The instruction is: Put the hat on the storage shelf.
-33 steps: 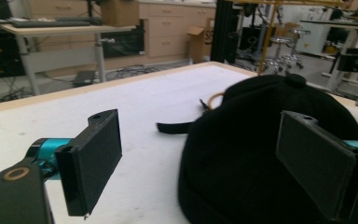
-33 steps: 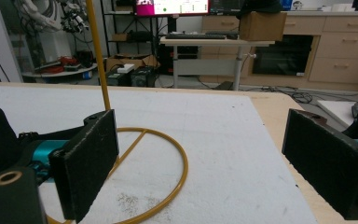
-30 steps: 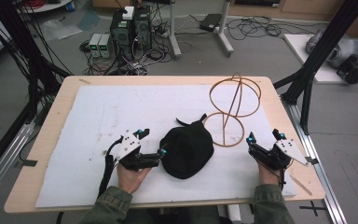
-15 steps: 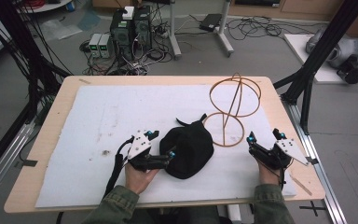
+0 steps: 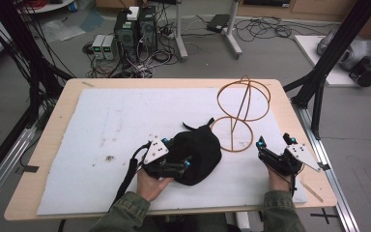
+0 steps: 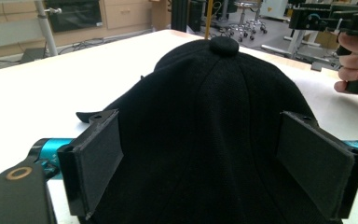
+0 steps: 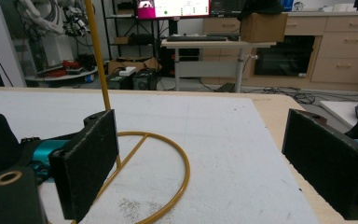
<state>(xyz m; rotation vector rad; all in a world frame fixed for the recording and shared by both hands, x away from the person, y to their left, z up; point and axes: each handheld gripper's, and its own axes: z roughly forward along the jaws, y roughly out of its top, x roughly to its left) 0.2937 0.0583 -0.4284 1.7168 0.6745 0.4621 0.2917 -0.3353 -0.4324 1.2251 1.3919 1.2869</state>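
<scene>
Both grippers stand with jaws apart: the left gripper (image 5: 179, 166) straddles the near side of a black baseball cap (image 5: 196, 151) without clamping it, and the right gripper (image 5: 276, 143) rests empty to the right of the cap. That cap lies on a white foam sheet (image 5: 101, 121) covering the wooden table (image 5: 60, 99), just beside the gold wire hat stand (image 5: 240, 112). Beyond the table, cables, computer towers (image 5: 135, 26) and black frame posts crowd a grey lab floor.

Even, soft overhead light — faint shadows, slight softness throughout, no glare
</scene>
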